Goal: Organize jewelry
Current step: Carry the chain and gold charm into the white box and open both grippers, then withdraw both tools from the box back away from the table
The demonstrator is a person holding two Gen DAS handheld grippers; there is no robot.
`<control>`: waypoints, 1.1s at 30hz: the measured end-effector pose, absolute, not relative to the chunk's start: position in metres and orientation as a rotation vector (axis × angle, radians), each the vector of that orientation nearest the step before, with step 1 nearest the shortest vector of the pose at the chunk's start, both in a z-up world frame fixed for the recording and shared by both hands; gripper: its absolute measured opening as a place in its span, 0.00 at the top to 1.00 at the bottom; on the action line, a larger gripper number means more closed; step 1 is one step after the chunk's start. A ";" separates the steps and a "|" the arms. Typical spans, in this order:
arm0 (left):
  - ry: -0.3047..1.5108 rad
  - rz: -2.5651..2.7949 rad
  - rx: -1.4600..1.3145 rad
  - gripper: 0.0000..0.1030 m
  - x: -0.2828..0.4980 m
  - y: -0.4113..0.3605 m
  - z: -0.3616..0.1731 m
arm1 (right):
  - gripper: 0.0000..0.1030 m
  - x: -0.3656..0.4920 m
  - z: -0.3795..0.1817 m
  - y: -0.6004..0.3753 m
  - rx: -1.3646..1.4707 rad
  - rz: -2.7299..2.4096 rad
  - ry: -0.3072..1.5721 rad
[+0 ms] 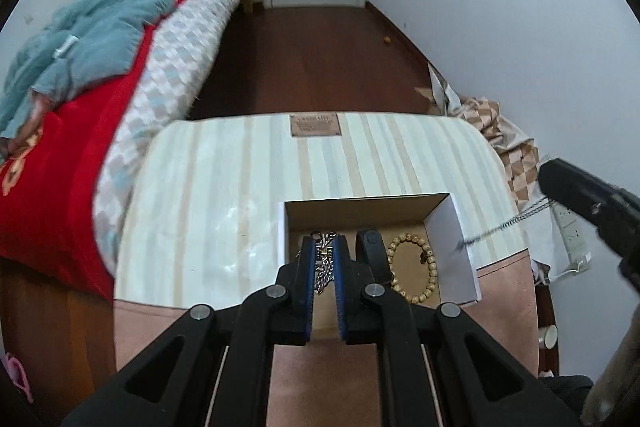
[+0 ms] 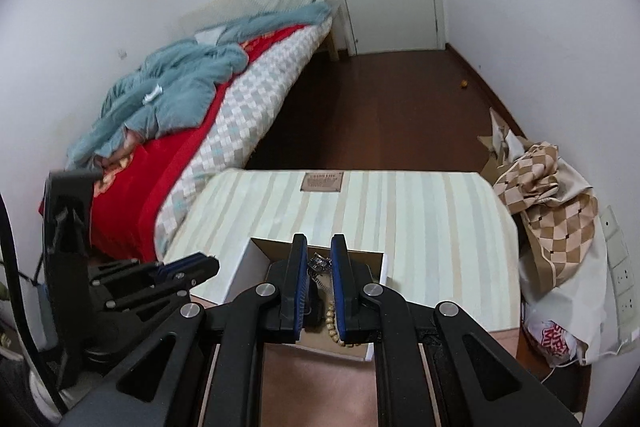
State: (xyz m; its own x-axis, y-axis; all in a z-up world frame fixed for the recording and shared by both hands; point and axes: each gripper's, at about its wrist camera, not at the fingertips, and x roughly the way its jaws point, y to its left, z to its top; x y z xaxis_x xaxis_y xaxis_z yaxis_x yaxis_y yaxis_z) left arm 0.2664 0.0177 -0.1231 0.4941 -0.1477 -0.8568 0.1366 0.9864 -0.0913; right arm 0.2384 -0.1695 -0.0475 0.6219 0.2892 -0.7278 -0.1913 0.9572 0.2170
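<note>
A white cardboard box [image 1: 456, 251] stands on the striped table near its front edge. Inside lie a silver chain [image 1: 325, 259], a wooden bead bracelet [image 1: 420, 267] and a black band [image 1: 372, 247]. My left gripper [image 1: 325, 247] hovers over the box with its jaws a little apart around the silver chain, not clamped. My right gripper [image 2: 319, 247] is above the same box [image 2: 244, 267]. Its jaws stand slightly apart, and a thin dark chain [image 2: 318, 267] hangs between them; in the left wrist view this chain [image 1: 504, 223] dangles over the box's right wall. The bead bracelet [image 2: 332, 323] shows below.
The table [image 1: 240, 179] has a striped cloth with a brown label [image 1: 316, 125]. A bed with a red cover [image 1: 60, 187] and a blue blanket is at the left. A checkered cloth pile [image 2: 548, 187] and a power strip [image 1: 572, 227] are at the right. A white door stands at the far end.
</note>
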 end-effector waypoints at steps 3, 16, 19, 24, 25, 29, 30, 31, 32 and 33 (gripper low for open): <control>1.099 -0.196 -0.031 0.94 0.284 0.018 -0.139 | 0.88 0.256 -0.066 -0.166 0.116 0.281 0.893; 1.228 -0.140 -0.030 0.89 0.323 0.019 -0.174 | 0.87 0.316 -0.129 -0.173 0.198 0.389 1.120; 1.202 -0.106 -0.013 0.88 0.322 0.023 -0.167 | 0.86 0.319 -0.138 -0.173 0.180 0.380 1.165; 1.166 -0.061 -0.014 0.40 0.317 0.031 -0.159 | 0.47 0.312 -0.142 -0.176 0.181 0.370 1.180; 1.159 -0.053 -0.018 0.35 0.315 0.032 -0.157 | 0.47 0.309 -0.141 -0.177 0.175 0.366 1.179; 1.144 -0.017 -0.006 0.11 0.307 0.037 -0.155 | 0.42 0.296 -0.140 -0.180 0.109 0.290 1.188; 1.141 -0.010 -0.002 0.06 0.304 0.037 -0.156 | 0.34 0.292 -0.141 -0.180 0.079 0.244 1.190; 1.134 0.004 0.010 0.02 0.300 0.038 -0.156 | 0.29 0.288 -0.142 -0.180 0.046 0.197 1.185; 1.131 0.018 0.025 0.02 0.296 0.038 -0.158 | 0.18 0.284 -0.143 -0.180 0.016 0.158 1.182; 1.128 0.035 0.043 0.02 0.291 0.037 -0.160 | 0.12 0.281 -0.145 -0.180 -0.004 0.128 1.182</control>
